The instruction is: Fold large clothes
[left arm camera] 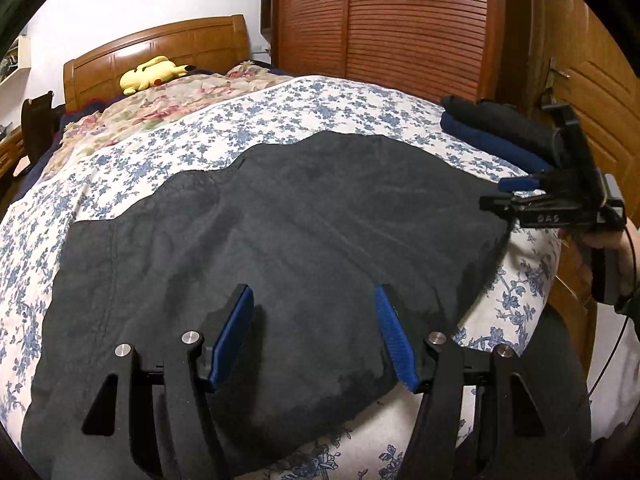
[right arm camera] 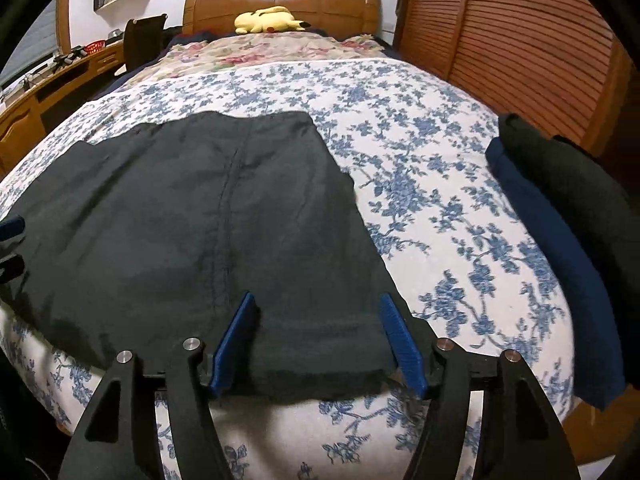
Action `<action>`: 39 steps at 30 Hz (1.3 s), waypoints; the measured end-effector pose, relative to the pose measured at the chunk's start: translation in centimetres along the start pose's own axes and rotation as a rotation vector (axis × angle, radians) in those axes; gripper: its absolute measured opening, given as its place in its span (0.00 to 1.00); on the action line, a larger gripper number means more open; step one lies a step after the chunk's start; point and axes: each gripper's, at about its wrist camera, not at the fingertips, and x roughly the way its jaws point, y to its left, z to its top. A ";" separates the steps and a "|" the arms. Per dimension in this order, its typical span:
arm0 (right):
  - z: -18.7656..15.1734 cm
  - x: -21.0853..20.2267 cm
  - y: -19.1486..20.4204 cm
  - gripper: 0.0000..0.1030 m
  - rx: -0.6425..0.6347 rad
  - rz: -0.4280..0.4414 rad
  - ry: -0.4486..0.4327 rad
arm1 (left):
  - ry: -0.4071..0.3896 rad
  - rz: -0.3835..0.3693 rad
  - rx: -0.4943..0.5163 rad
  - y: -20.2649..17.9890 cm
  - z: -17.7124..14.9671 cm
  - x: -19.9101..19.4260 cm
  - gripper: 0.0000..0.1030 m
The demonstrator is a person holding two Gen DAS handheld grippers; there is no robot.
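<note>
A large black garment (left arm camera: 248,248) lies spread flat on the bed, near its foot edge; it also shows in the right wrist view (right arm camera: 208,224). My left gripper (left arm camera: 314,300) is open, with its blue pads just above the garment's near edge. My right gripper (right arm camera: 316,308) is open over the garment's near right corner. The right gripper also shows in the left wrist view (left arm camera: 504,194) at the garment's right edge. A bit of the left gripper shows at the left rim of the right wrist view (right arm camera: 10,240).
The bed has a blue floral sheet (right arm camera: 420,184). Folded dark blue and black clothes (right arm camera: 560,216) are stacked at the bed's right side. A yellow plush toy (right arm camera: 268,20) lies by the wooden headboard. A louvred wardrobe (left arm camera: 400,20) stands right, a desk (right arm camera: 48,88) left.
</note>
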 end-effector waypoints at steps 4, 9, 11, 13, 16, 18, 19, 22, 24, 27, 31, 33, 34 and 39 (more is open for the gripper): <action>-0.3 0.0 -0.7 0.70 0.014 0.012 0.013 | 0.004 0.001 0.006 -0.2 0.0 0.2 0.62; -0.7 0.7 -1.2 0.73 0.035 0.029 0.037 | 0.010 0.004 0.009 -0.3 0.0 0.4 0.62; -0.8 1.1 -1.5 0.75 0.049 0.039 0.049 | 0.010 0.004 0.010 -0.2 0.0 0.5 0.62; -0.8 1.3 -1.5 0.76 0.059 0.044 0.057 | 0.011 0.005 0.009 -0.2 0.0 0.5 0.62; -0.8 1.8 -1.7 0.77 0.082 0.063 0.077 | 0.012 0.006 0.010 -0.2 0.0 0.6 0.62; -0.9 2.0 -1.8 0.77 0.097 0.076 0.087 | 0.011 0.004 0.010 -0.2 0.0 0.5 0.62; -1.0 2.1 -1.9 0.77 0.104 0.084 0.092 | 0.011 0.005 0.011 -0.2 -0.1 0.5 0.62; -1.0 2.2 -2.0 0.77 0.115 0.097 0.100 | 0.014 0.004 0.010 -0.2 0.0 0.6 0.62; -1.0 2.1 -1.9 0.77 0.115 0.107 0.104 | 0.013 0.005 0.011 -0.2 0.0 0.6 0.62; -1.0 2.3 -2.2 0.72 0.129 0.150 0.117 | 0.012 0.006 0.011 -0.1 0.0 0.5 0.62; -1.0 2.7 -2.7 0.56 0.149 0.218 0.126 | 0.007 0.010 0.009 0.4 -0.3 0.3 0.62; -1.0 2.7 -2.6 0.48 0.145 0.242 0.126 | 0.007 0.013 0.008 0.7 -0.4 0.1 0.62; -1.0 2.7 -2.7 0.38 0.144 0.257 0.124 | 0.006 0.014 0.007 0.8 -0.5 0.0 0.62; -0.4 1.7 -2.5 0.22 0.126 0.272 0.081 | -0.013 0.021 0.000 1.5 -0.6 -1.1 0.62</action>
